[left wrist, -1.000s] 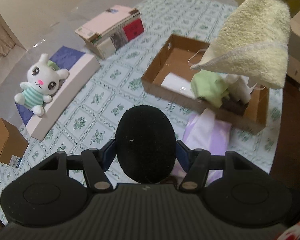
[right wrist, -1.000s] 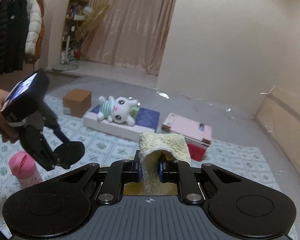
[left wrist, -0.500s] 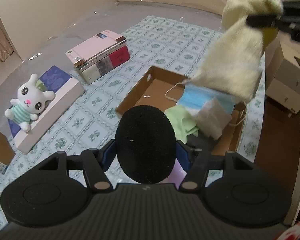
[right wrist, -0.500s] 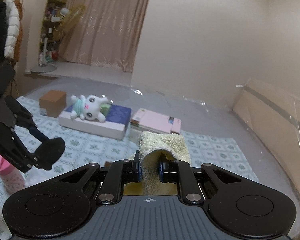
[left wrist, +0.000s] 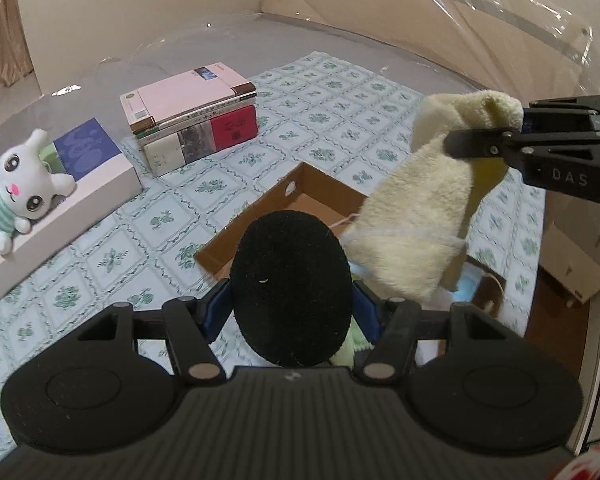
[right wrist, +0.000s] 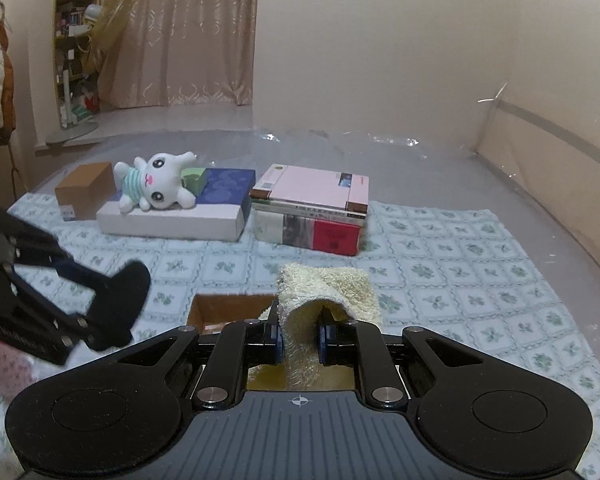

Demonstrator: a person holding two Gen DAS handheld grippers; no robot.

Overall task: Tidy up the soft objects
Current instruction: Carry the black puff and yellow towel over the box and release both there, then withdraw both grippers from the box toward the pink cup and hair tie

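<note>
Far left: plush rabbit (right wrist: 156,184) lies on a flat white box (right wrist: 172,218); a stack of books (right wrist: 312,216) just right of it. Left tongs (left wrist: 290,312) pinch a black round pad (left wrist: 290,292), blocking the cardboard box (left wrist: 284,200) behind. Right tongs (right wrist: 299,340), marked "DAS", pinch a fuzzy cream towel (left wrist: 420,216) hanging above that box.

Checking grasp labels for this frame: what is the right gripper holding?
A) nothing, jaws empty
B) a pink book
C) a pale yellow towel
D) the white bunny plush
C: the right gripper is clamped on the pale yellow towel, which drapes over its fingers; in the left wrist view the towel hangs above the cardboard box, while the bunny plush lies on the white box.
</note>
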